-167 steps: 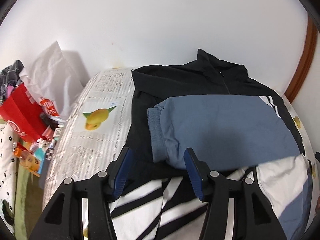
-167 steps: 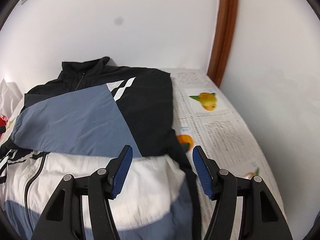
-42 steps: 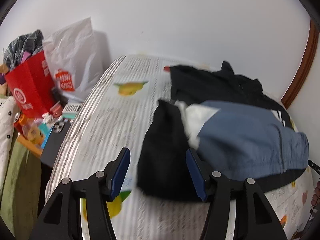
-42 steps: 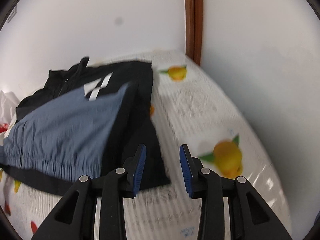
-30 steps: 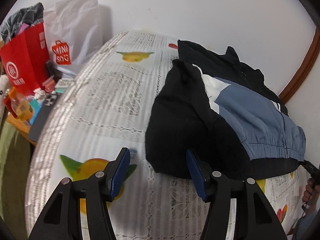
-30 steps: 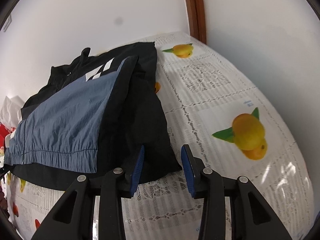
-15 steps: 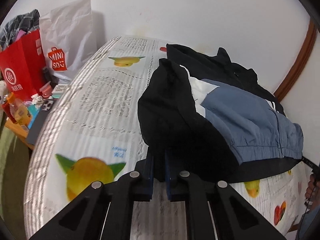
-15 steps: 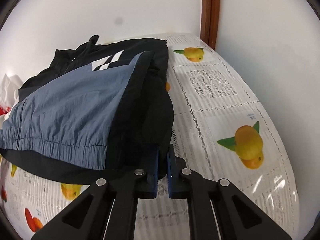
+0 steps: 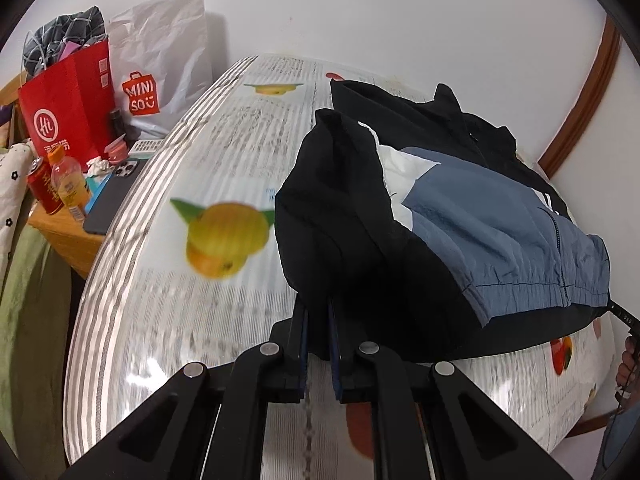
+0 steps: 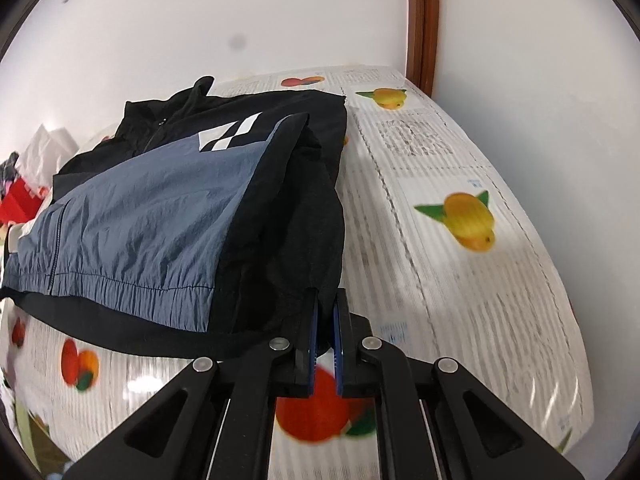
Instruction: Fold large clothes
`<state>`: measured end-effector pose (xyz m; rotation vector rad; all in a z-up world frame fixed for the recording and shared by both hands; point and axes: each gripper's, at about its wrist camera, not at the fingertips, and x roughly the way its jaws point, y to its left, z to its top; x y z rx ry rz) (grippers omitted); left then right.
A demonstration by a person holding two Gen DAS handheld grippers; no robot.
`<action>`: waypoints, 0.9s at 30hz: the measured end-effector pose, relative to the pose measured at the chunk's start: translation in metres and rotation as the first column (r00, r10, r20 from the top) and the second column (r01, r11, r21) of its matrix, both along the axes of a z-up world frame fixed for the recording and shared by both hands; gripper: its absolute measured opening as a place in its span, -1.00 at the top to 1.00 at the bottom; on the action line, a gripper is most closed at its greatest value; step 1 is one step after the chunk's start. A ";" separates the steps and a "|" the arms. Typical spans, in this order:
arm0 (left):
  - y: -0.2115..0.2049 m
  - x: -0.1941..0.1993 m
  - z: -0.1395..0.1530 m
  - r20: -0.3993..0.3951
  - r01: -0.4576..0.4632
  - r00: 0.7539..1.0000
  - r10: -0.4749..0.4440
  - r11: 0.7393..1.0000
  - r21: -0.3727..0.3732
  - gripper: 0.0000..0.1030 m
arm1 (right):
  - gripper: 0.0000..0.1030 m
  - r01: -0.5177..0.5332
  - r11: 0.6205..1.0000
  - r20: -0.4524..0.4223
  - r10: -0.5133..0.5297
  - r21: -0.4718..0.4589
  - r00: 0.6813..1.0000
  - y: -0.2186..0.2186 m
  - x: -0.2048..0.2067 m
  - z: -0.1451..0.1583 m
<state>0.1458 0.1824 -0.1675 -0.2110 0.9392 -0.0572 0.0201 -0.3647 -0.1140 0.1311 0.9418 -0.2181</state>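
Observation:
A black, slate-blue and white jacket lies folded on a table with a fruit-print cloth. My left gripper is shut on the jacket's black near-left corner. My right gripper is shut on the black near-right corner of the jacket. Both corners are lifted off the cloth. The blue elastic hem faces me, with the collar at the far side by the wall.
A red paper bag and a white Miniso bag stand at the far left. A low wooden stand holds a can, a bottle and a phone. A brown door frame rises at the far right.
Both grippers were open a second ago, closed on the jacket's near corners half a second ago, and have since raised them slightly while the view drew back.

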 end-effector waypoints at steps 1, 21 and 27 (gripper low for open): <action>0.000 -0.002 -0.001 -0.002 -0.002 1.000 0.002 1.000 -0.001 0.81 | 0.86 -0.005 1.000 -0.002 0.005 -0.004 1.000 0.000 -0.003 -0.001; -0.002 -0.020 0.032 0.043 -0.030 0.999 0.030 0.999 -0.010 0.11 | 0.27 0.024 0.999 0.087 -0.021 -0.033 0.996 0.025 -0.029 0.040; -0.013 -0.021 0.042 0.075 0.022 0.997 -0.016 0.996 -0.081 -0.01 | 0.16 -0.038 0.999 0.094 0.038 0.003 0.995 0.050 -0.018 0.032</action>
